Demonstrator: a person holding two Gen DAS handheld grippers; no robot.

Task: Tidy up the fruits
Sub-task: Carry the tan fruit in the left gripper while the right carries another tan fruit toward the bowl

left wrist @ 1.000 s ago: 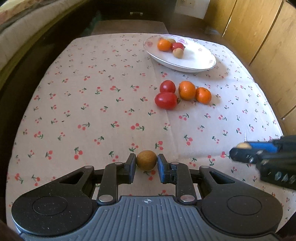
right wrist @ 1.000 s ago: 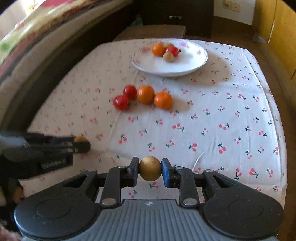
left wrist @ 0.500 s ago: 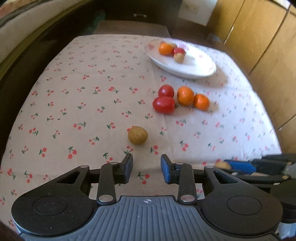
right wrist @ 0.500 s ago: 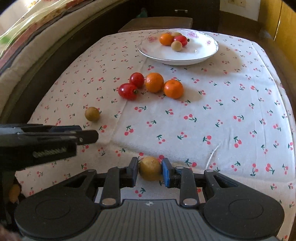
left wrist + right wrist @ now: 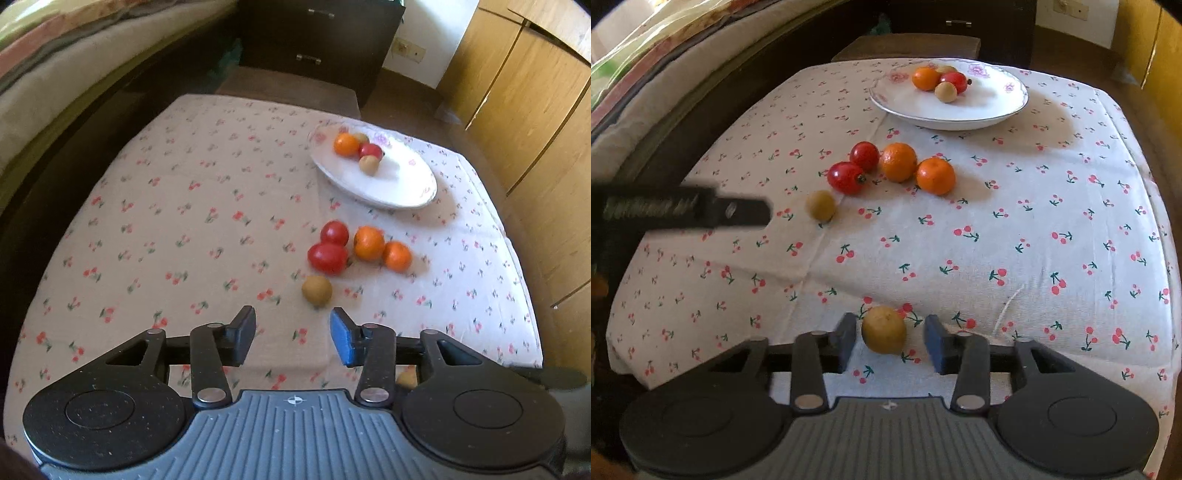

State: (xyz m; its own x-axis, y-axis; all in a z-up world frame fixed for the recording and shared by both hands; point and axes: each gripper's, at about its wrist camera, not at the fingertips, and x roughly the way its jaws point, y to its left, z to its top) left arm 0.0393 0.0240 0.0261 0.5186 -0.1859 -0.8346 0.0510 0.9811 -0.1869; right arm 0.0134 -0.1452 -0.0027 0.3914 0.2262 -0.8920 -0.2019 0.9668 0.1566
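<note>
On the cherry-print tablecloth (image 5: 1015, 229), your left gripper (image 5: 293, 340) has just been opening and now stands empty, its brown fruit (image 5: 317, 290) lying below the two tomatoes (image 5: 328, 257) and clear of the plate (image 5: 399, 188). Your right gripper (image 5: 890, 343) has also been opening, so its yellow-brown fruit (image 5: 884, 329) sits between parted pads: both fruits are set down for grouping. I cannot identify these small fruits.
</note>
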